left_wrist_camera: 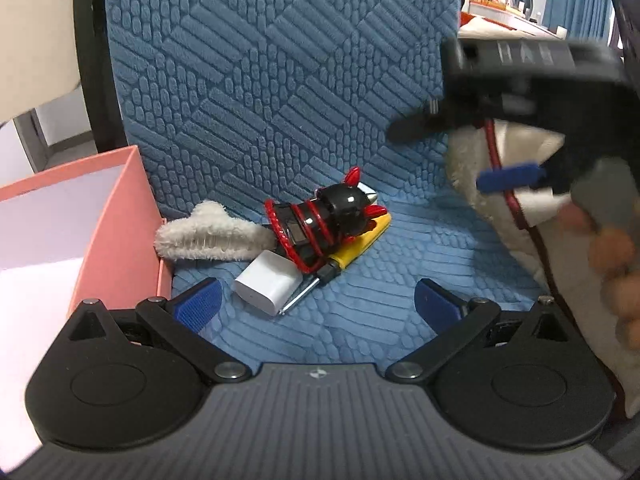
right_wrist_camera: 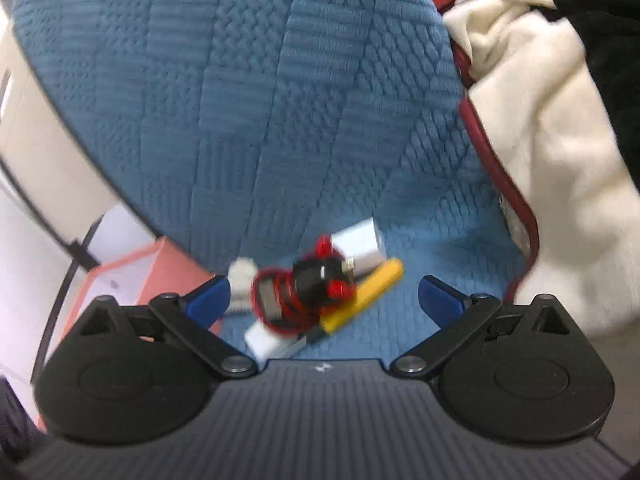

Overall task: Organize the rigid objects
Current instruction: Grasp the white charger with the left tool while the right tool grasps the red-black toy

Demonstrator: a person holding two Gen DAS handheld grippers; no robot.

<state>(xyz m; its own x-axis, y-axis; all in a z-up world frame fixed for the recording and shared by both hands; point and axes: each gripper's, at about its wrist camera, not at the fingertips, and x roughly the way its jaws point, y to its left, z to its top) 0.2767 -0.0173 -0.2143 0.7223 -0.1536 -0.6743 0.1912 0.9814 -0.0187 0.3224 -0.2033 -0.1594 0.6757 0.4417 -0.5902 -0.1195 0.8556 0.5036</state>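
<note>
A small pile lies on the blue chair cushion (left_wrist_camera: 280, 80): a black and red toy (left_wrist_camera: 324, 216), a yellow-handled screwdriver (left_wrist_camera: 352, 248), a white charger block (left_wrist_camera: 267, 286) and a fluffy white clip (left_wrist_camera: 208, 232). My left gripper (left_wrist_camera: 318, 304) is open and empty just in front of the pile. My right gripper (right_wrist_camera: 326, 298) is open and hovers right above the same pile; the toy (right_wrist_camera: 312, 284), the screwdriver (right_wrist_camera: 360, 300) and a white block (right_wrist_camera: 360, 246) sit between its fingers. The right gripper also shows at the upper right of the left wrist view (left_wrist_camera: 500, 140).
An open pink box (left_wrist_camera: 100, 216) stands at the cushion's left edge; it also shows in the right wrist view (right_wrist_camera: 132, 276). A cream fleece garment with a dark red cord (right_wrist_camera: 560, 160) lies on the right side of the chair.
</note>
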